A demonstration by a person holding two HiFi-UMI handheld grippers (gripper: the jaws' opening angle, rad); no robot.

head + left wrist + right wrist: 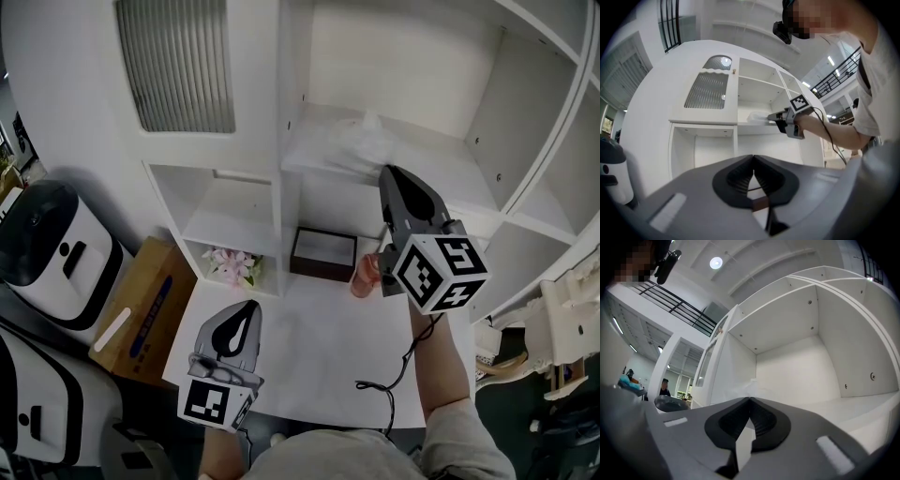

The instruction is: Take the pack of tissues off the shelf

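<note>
Shelf unit, mid-reach. The pack of tissues [361,141] lies on the middle shelf [450,155], toward its left front, not yet lifted. The right gripper [383,172] goes in nearly level, which brings its tips to the pack's near edge. Its jaws are pressed together tip to tip; whether a fold of wrapper is caught between them cannot be told. The left gripper [251,309] hangs low over the table [319,347], jaws closed on nothing, probably parked clear because a light pack needs only one hand.

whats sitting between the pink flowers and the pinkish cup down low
A dark box with a pale inside, and left of it the white shelf divider. The head view shows both.
</note>
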